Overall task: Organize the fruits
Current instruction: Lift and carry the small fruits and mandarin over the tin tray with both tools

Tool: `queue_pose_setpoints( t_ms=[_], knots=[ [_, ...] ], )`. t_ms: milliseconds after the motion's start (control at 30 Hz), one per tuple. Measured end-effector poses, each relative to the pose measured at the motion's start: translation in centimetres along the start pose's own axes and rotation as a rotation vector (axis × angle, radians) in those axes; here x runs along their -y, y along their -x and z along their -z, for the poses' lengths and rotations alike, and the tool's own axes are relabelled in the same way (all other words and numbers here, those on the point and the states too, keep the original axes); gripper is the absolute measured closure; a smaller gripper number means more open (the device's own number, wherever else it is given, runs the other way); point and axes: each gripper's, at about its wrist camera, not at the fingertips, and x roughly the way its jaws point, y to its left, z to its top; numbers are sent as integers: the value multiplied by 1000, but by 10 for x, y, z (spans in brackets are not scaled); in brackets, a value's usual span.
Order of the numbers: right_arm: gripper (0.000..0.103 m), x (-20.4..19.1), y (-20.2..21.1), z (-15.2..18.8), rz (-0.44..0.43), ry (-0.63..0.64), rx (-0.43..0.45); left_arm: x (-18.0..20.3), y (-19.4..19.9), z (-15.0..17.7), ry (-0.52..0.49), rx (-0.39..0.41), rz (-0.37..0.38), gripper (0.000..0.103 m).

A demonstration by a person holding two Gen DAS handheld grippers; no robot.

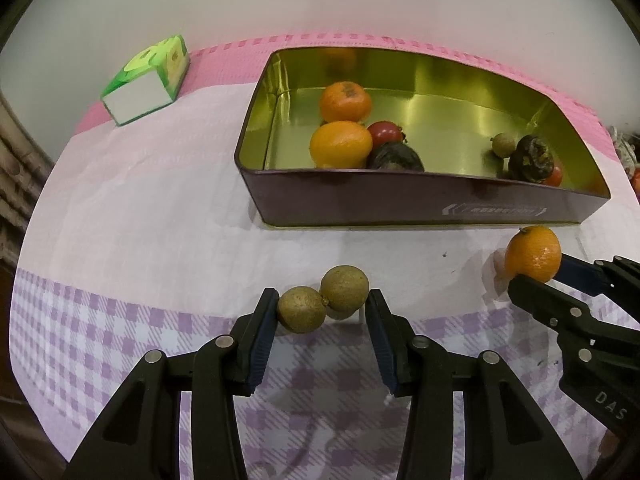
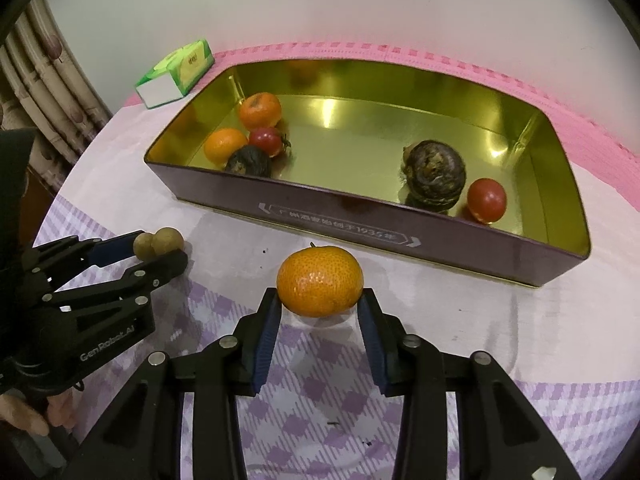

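Bench: covered with a pink and lilac checked cloth [image 1: 140, 208], it carries everything in the scene.
Tin: the big rectangular metal tin, dark outside and gold inside [image 2: 400, 236], sits at 12 o'clock from both grippers, close to the far wall.
Already stored: at the tin's 9 o'clock end lie two oranges [image 1: 344, 101], a red tomato-like fruit and a dark wrinkled fruit; at its 3 o'clock end, another dark wrinkled round fruit [image 2: 435, 174], a small red fruit [image 2: 487, 199] and a little brown one.
Tissue box: a green and white carton [image 1: 146, 80] stands at 10 o'clock, well apart from the tin.
Right gripper [image 2: 319, 305]: its fingers are clamped on a loose orange mandarin [image 2: 320, 286], just in front of the tin's near wall.
Left gripper [image 1: 323, 306]: its fingers close around a joined pair of small brown round fruits [image 1: 324, 302]; the left finger touches, while contact at the right is unclear.
Progress: by my reckoning well over half done; these three fruits remain outside, and whether they are lifted off the cloth is unclear.
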Motion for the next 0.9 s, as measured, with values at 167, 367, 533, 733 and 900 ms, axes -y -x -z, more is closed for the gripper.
queue_pose_setpoints(
  t_ms=[167,367,533,733,900],
  knots=[
    [66,4,14,-1,3,-2,25,3,10,-3,-7,22,7,57],
    [66,10,30,-4,7,-13,55,7,22,-10,-13,53,10,57],
    [66,14,40,-11,11,-21,79,9,29,-15,-17,72,8,57],
    [66,20,51,-19,12,-31,108,7,37,-28,-14,98,8,57],
    [66,29,57,-28,23,-44,134,6,44,-41,-17,127,8,57]
  ],
)
